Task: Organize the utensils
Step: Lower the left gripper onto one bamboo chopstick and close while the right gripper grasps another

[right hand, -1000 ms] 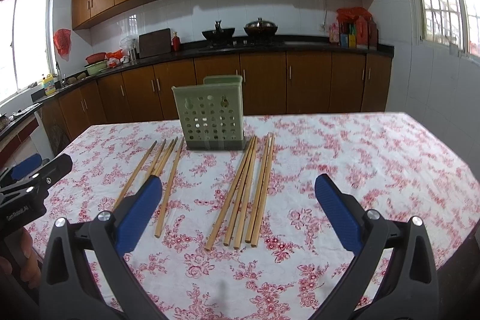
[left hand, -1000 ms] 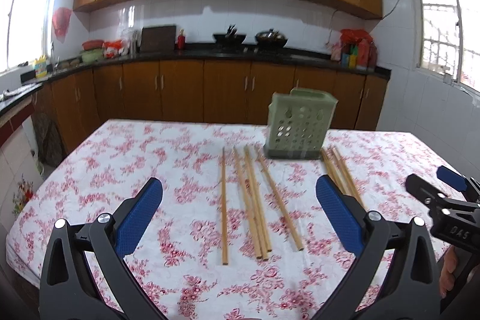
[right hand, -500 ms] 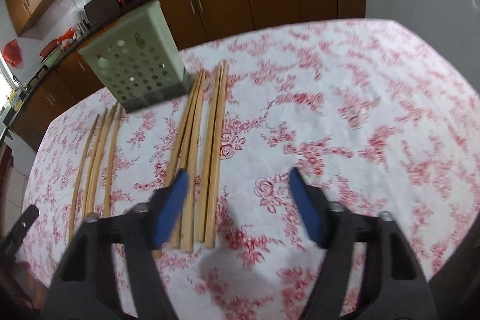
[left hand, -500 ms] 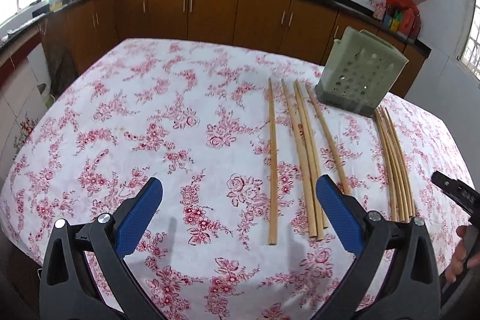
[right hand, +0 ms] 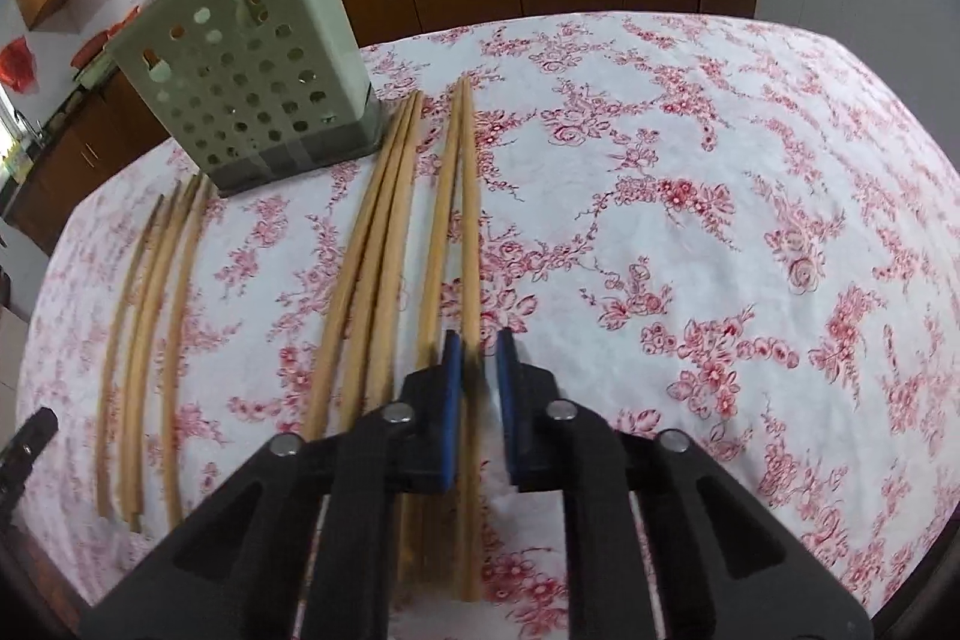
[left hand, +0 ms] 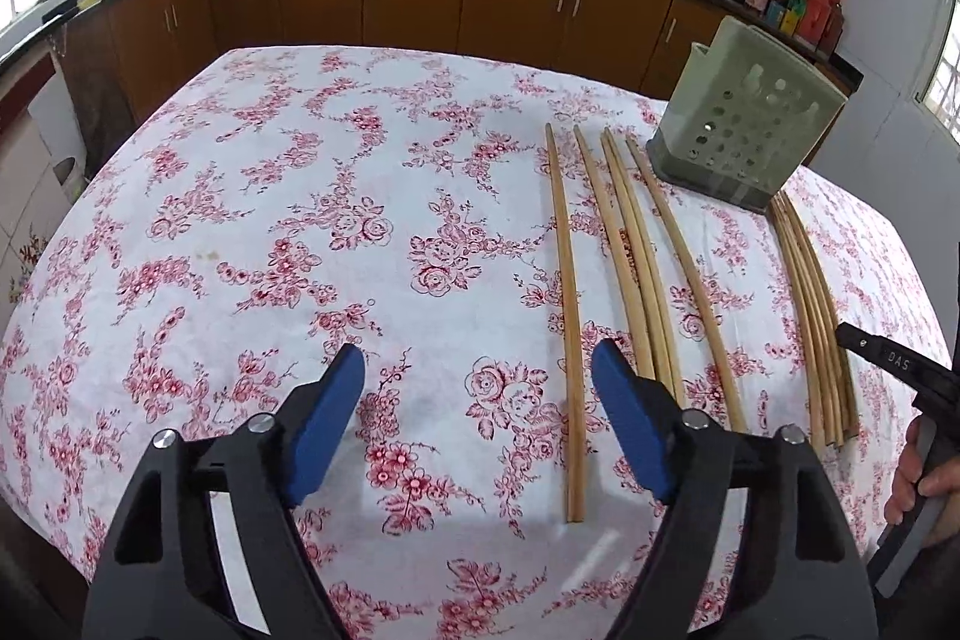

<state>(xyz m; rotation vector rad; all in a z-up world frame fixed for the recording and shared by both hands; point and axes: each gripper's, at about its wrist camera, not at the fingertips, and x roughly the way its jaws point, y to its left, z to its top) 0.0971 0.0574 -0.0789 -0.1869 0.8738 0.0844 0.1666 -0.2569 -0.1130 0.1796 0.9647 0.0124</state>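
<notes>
Your right gripper (right hand: 478, 346) is low over the table (right hand: 720, 172) with its blue pads (right hand: 451, 370) drawn close together, straddling the rightmost chopstick (right hand: 471, 220); a narrow gap shows beside the stick, so you cannot tell whether it is gripped yet, and motion blur hides the contact. Just left of that stick lies its neighbor (right hand: 441, 220), then a bundle of 3 (right hand: 378, 244) touching one another, all running from near you up toward the holder (right hand: 252, 82). The holder is a pale green perforated box standing upright on a dark base at the far left of the floral cloth. Left of it, well apart from the bundle, 4 more sticks (right hand: 150, 310) lie side by side. Your left gripper (left hand: 478, 376) hangs over bare cloth with its jaws spread wide and nothing between them; its right pad (left hand: 624, 418) is just beside the near end of a lone chopstick (left hand: 567, 310). In that view 3 more sticks (left hand: 648, 268) lie to the right of the lone one, and beyond them, in front of the holder (left hand: 750, 136), sits the other group (left hand: 810, 316). The right gripper's body (left hand: 900, 364) shows at the right edge, with your hand (left hand: 924, 478) on it.
</notes>
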